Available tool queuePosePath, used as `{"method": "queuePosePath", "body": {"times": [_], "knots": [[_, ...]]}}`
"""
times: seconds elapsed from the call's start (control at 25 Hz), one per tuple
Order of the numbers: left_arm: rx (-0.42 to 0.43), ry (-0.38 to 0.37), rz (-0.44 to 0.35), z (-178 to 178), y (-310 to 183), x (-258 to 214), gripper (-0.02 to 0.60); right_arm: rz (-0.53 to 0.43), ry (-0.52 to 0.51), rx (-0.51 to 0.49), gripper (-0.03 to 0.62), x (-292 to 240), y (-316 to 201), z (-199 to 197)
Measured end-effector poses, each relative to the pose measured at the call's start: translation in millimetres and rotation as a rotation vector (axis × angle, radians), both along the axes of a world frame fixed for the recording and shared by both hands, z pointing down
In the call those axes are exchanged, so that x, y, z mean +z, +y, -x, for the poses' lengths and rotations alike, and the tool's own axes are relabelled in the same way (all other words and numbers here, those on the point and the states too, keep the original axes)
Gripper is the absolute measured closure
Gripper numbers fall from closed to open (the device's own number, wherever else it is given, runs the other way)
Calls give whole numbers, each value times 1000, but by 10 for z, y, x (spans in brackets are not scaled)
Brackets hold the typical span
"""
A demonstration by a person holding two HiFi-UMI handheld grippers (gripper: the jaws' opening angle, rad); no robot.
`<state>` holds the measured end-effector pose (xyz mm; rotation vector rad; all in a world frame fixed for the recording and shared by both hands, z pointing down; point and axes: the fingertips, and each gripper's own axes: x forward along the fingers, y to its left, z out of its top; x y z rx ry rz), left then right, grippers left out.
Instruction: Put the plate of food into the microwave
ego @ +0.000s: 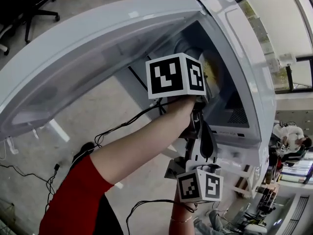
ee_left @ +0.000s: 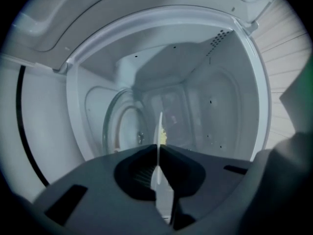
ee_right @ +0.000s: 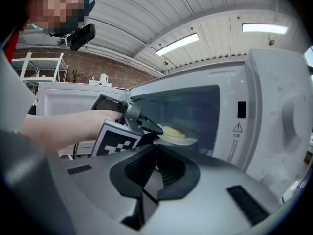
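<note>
Plate of food [ee_right: 183, 141]: white plate, yellow food [ee_right: 174, 131] on top, held level in the mouth of the open microwave [ego: 254, 82], partly inside the cavity
Left tongs [ee_left: 159, 152]: clenched on the plate rim; plate shows edge-on as a thin white line between the dark jaws, food just past the tips
Plate vs turntable: glass turntable [ee_left: 115, 127] lies on the cavity floor, apart from the plate in the left gripper view; plate looks not set down
Right tongs [ee_right: 156, 149]: jaws pressed together, nothing between them, outside the microwave and facing its open front
Microwave door [ego: 83, 58]: swung wide open, fills the upper left of the head view
Cavity: white walls, small vent holes near one corner, only the turntable inside besides the plate
Control panel [ee_right: 288, 116]: to the right of the opening, round knob on it, warning sticker on the front frame beside the opening
Left arm [ego: 142, 146]: bare forearm with red sleeve [ego: 73, 195], reaches to the opening, marker cube [ego: 176, 75] at the hand
Right marker cube [ego: 199, 185]: lower in the head view, near the left hand, in front of the microwave
Floor [ego: 98, 116]: grey, black cables trail across it
</note>
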<state>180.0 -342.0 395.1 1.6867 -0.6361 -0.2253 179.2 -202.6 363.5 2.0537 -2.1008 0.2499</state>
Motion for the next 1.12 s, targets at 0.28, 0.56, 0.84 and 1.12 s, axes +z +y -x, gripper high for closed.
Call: {"method": "queuePosePath", "body": {"times": [0.28,0.56,0.84,1.12], "knots": [[8,-32,29,39,-43,165,560,-2,47,9,579,23,-93,-73],[21,-81,36,78,-114,188,558,-1,59,37,579,73,-150,-87],[22,-154,17,160,-113,209,558,4,62,44,579,46,-149,-45],[32,-244,-46,166,-126,192,558,20,55,47,579,83,-142,-36]]}}
